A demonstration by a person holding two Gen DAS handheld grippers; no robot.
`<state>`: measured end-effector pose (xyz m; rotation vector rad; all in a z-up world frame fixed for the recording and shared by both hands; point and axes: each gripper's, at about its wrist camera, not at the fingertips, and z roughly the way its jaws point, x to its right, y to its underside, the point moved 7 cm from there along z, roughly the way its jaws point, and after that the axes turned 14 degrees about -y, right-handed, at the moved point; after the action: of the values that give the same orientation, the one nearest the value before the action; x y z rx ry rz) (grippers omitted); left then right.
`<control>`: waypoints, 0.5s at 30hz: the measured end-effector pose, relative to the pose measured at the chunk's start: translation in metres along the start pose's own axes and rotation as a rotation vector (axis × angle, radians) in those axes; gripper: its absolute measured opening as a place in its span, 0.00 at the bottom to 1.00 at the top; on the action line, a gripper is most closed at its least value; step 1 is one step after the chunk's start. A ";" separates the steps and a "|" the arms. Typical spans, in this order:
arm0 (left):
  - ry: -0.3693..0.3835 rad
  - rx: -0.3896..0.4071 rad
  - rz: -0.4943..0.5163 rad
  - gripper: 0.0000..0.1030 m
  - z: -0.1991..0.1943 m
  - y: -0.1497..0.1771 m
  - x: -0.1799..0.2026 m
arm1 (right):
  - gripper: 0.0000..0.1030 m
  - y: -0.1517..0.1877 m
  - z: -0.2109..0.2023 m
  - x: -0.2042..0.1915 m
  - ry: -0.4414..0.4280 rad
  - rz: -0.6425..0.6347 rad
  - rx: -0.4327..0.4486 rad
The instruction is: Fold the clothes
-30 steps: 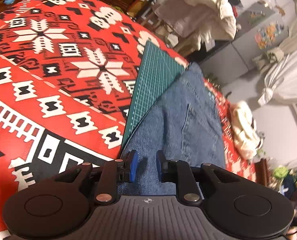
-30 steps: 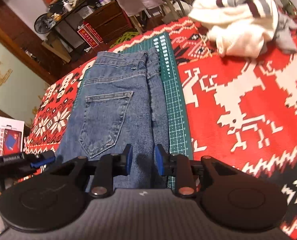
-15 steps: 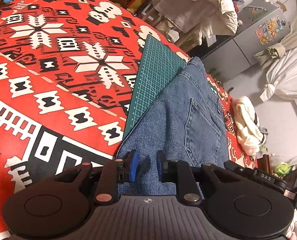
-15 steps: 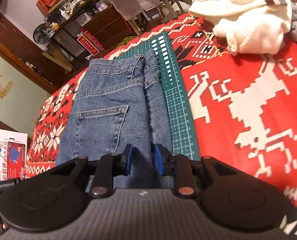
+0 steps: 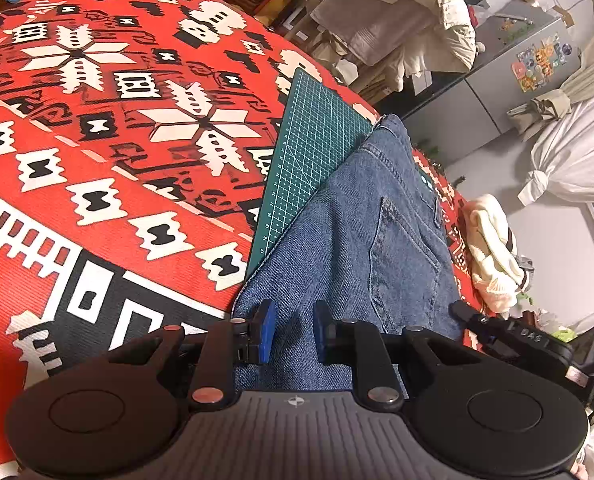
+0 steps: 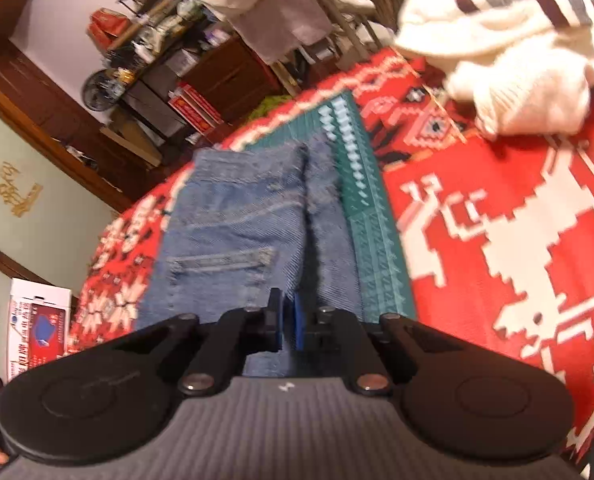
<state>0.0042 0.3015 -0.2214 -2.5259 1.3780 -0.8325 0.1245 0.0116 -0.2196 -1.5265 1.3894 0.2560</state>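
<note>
Red patterned cloth (image 5: 97, 152) covers the worktop, with a green cutting mat (image 5: 313, 160) under the folded jeans (image 5: 361, 232). Clutter rings it: a cream sweater heap (image 6: 509, 68) sits well off to the right, and shelves of oddments (image 6: 145, 52) stand behind. Only the left view shows the grey cabinet (image 5: 509, 76). The left hand-held gripper (image 5: 290, 330) hovers spread over the near denim edge; the right hand-held gripper (image 6: 288, 326) is nearly pressed together, seemingly nipping a denim fold, though blur hides it.

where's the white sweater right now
The sweater lies bunched at upper right in the right wrist view, on the red blanket, beyond the green mat and jeans.
</note>
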 end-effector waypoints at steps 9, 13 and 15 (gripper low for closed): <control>0.001 0.003 -0.002 0.18 -0.001 0.000 0.001 | 0.01 0.005 0.011 0.006 0.015 0.017 -0.006; 0.059 0.034 0.004 0.18 -0.008 -0.002 0.006 | 0.01 -0.002 -0.004 -0.008 0.003 0.013 0.040; 0.086 0.055 0.024 0.18 -0.013 -0.003 0.012 | 0.00 -0.006 -0.018 -0.018 -0.005 0.008 0.063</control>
<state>0.0044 0.2950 -0.2046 -2.4541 1.3872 -0.9721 0.1157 0.0086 -0.1954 -1.4680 1.3875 0.2189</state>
